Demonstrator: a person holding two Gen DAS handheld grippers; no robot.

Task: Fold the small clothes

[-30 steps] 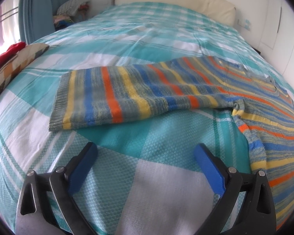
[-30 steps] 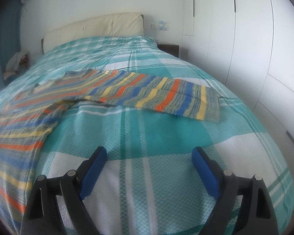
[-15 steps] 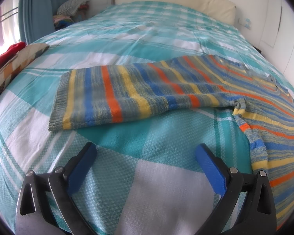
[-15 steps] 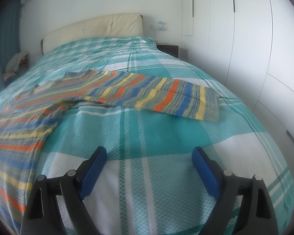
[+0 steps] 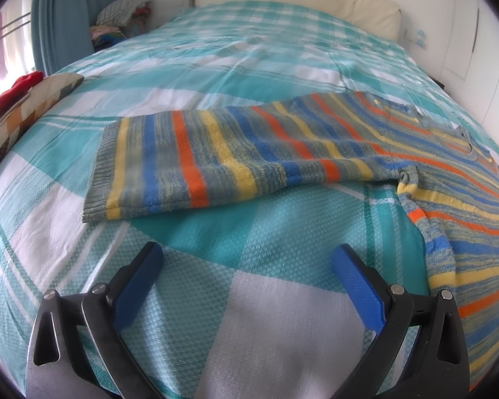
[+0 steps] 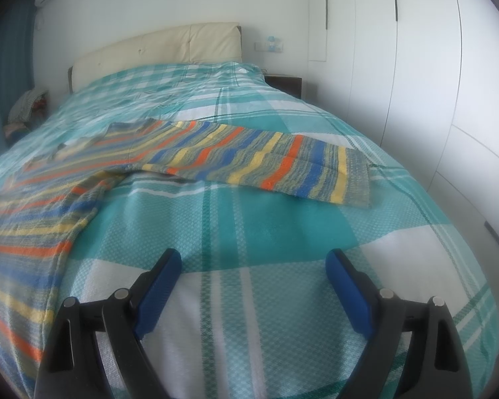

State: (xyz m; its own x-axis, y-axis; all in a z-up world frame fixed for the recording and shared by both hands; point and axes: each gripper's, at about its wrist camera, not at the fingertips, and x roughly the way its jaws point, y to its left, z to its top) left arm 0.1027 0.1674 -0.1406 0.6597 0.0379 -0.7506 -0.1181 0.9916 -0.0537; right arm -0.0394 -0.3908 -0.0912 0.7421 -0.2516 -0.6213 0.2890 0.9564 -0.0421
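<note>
We see the striped sweater (image 5: 282, 153) lying flat on the bed (image 5: 249, 66), sleeves spread. Our left tongs (image 5: 246, 259) and right tongs (image 6: 252, 262) are both released, holding nothing, above the checked cover just before the 2 sleeves.

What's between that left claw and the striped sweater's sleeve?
Only bare checked bedspread, seen in the left wrist view: the open left gripper hovers short of the sleeve.
</note>
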